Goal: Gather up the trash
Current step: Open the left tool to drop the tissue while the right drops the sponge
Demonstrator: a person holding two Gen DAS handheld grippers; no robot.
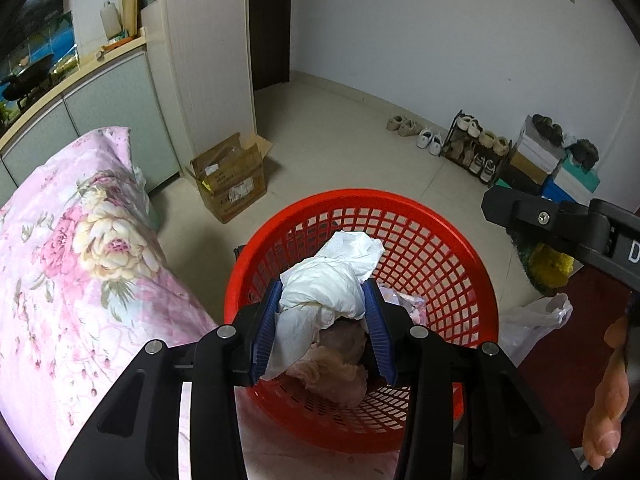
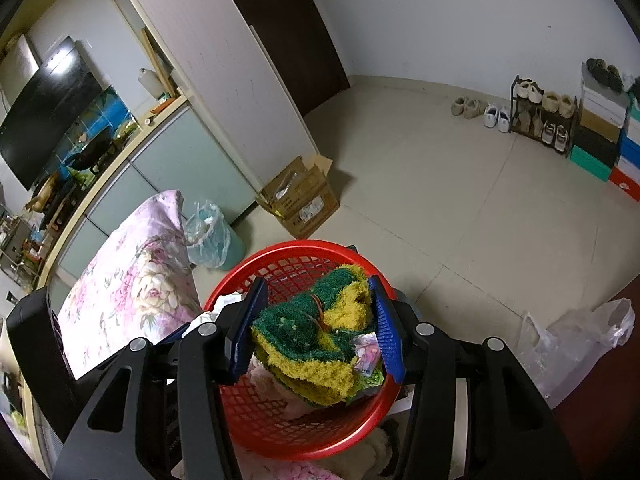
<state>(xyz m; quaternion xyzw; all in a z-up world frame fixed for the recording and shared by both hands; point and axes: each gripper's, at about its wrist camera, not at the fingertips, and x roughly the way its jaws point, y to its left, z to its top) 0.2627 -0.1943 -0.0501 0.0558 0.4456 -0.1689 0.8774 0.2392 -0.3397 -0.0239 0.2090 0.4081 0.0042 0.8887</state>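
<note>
A red mesh basket point(image 1: 440, 248) stands beside the bed, also in the right wrist view point(image 2: 280, 428). My left gripper point(image 1: 324, 312) is shut on a crumpled white paper wad point(image 1: 332, 280) and holds it over the basket's opening. Pinkish crumpled trash point(image 1: 340, 364) lies inside the basket. My right gripper point(image 2: 320, 320) is shut on a green and yellow fuzzy cloth point(image 2: 316, 340), held over the basket. The right gripper's body shows at the right edge of the left wrist view point(image 1: 568, 224).
A pink floral quilt point(image 1: 72, 260) covers the bed on the left. An open cardboard box point(image 1: 232, 176) and a lined bin point(image 2: 212, 236) stand on the tiled floor. A clear plastic bag point(image 2: 576, 344) lies right. A shoe rack point(image 2: 540, 120) and shoe boxes line the far wall.
</note>
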